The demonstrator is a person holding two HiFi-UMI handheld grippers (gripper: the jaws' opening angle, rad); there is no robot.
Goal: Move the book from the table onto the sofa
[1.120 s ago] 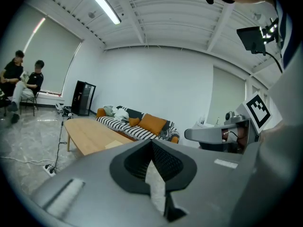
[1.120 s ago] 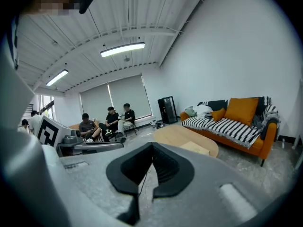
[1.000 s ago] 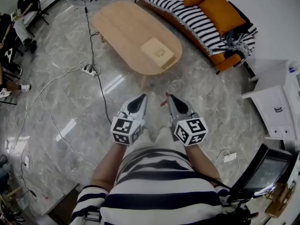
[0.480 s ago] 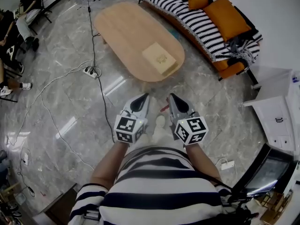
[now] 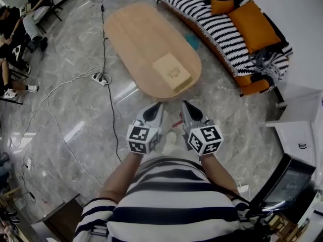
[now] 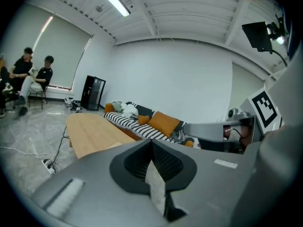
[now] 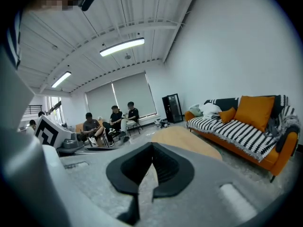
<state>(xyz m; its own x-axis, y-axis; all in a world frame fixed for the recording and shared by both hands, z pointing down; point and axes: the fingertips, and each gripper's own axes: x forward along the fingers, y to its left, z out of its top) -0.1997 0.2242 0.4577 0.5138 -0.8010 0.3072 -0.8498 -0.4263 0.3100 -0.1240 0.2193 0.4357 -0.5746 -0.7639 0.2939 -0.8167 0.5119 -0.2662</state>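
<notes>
- The left tongs (image 5: 158, 106) and the right tongs (image 5: 184, 105) are side by side in front of the person's striped shirt (image 5: 171, 200). Both are shut tight and hold nothing.
- They hang over the grey floor (image 5: 75, 115), just short of the bench (image 5: 136, 34).
- The book (image 5: 172, 71) lies flat on the near end of the bench, apart from both tongs.
- The striped sofa (image 5: 222, 29) is past the bench, on the right, with orange cushions (image 5: 255, 26) on it.

The mark on the book (image 5: 172, 72) is too small to read. The sofa (image 5: 218, 28) runs off the top edge.
</notes>
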